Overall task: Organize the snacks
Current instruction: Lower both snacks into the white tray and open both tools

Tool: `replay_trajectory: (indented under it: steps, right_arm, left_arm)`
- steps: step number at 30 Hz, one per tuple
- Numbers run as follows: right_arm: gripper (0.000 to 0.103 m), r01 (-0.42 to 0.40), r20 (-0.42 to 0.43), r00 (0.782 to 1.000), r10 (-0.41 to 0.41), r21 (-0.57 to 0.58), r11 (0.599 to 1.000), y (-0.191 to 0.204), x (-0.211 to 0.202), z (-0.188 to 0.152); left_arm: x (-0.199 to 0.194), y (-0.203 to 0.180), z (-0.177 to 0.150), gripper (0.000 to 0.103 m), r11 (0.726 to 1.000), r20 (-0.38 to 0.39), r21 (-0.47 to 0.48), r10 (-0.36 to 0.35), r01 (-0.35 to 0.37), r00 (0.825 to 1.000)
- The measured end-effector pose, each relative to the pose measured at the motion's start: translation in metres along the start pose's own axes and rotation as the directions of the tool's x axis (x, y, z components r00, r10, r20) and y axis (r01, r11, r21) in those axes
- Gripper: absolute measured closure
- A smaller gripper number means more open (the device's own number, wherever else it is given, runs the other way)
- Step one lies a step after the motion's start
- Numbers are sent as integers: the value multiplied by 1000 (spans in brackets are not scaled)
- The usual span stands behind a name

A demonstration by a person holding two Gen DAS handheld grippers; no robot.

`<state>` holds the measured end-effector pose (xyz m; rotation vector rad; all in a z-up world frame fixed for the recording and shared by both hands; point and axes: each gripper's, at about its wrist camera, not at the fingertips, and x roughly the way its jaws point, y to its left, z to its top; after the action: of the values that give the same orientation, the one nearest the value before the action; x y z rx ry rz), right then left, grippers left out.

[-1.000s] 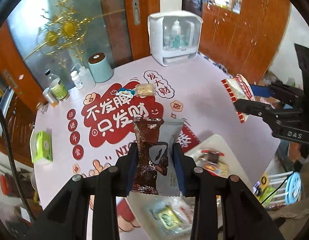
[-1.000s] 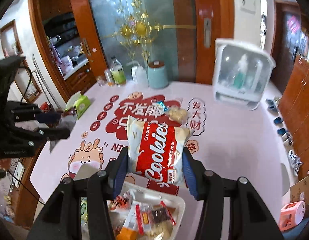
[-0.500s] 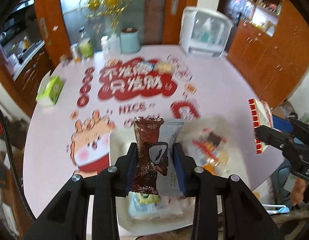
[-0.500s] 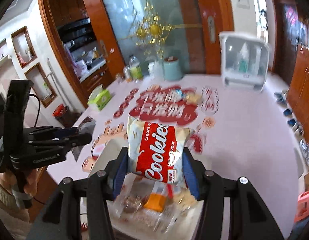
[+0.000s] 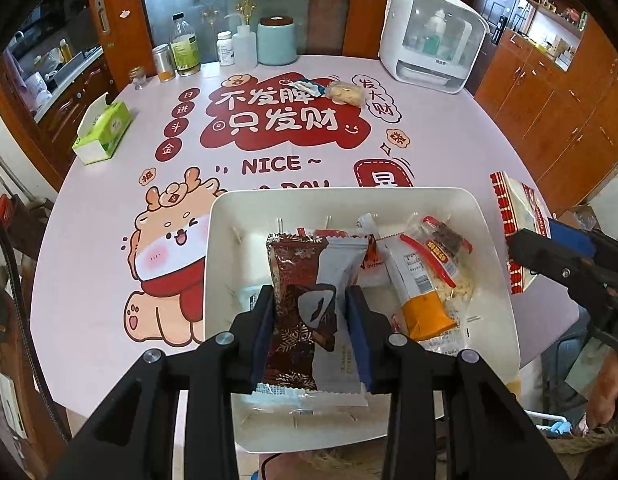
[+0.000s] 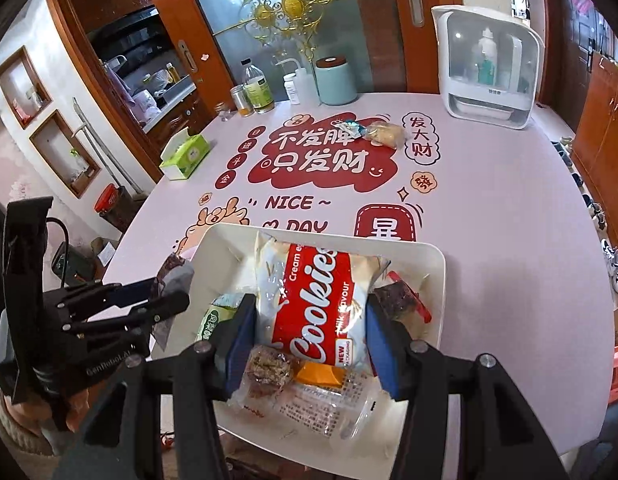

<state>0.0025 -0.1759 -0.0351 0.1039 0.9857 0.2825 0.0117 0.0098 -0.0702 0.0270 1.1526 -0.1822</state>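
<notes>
Left black hand-held gripper (image 5: 312, 308) pinching a brown-and-grey foil snack wrapper (image 5: 309, 280) above the white rectangular plastic tray (image 5: 497, 280), right gripper (image 6: 309, 344) clamping a red-and-white cookie packet (image 6: 317, 300) over that tray

Round pink table (image 5: 449, 140) with red Chinese lettering, "NICE DAY" print and a cartoon deer (image 5: 165, 264). Green tissue box (image 5: 103, 133) near the left edge. Along the far edge, in a row: small glass jar (image 5: 136, 78), metal can (image 5: 164, 63), clear bottle with green label (image 5: 184, 47), white pill bottle (image 5: 225, 49), white squeeze bottle (image 5: 244, 44), teal canister with dark lid (image 5: 276, 41). White countertop cabinet with clear door (image 5: 431, 42) at far right, bottles inside. Behind: wooden doors, frosted glass with gold ornament (image 6: 291, 4). Wooden cupboards (image 5: 549, 92) on the right.
</notes>
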Motion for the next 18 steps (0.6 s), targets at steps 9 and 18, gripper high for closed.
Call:
replay_trajectory:
  steps: [9, 18]
  right_arm:
    - [48, 22, -12, 1000, -22, 9, 1000, -1, 3, 2]
    - [19, 53, -7, 999, -53, -21, 998, 5, 7, 5]
  left_arm:
    - [8, 0, 8, 69, 999, 8, 0, 48, -48, 999]
    - [12, -4, 15, 3, 995, 18, -10, 96, -96, 995]
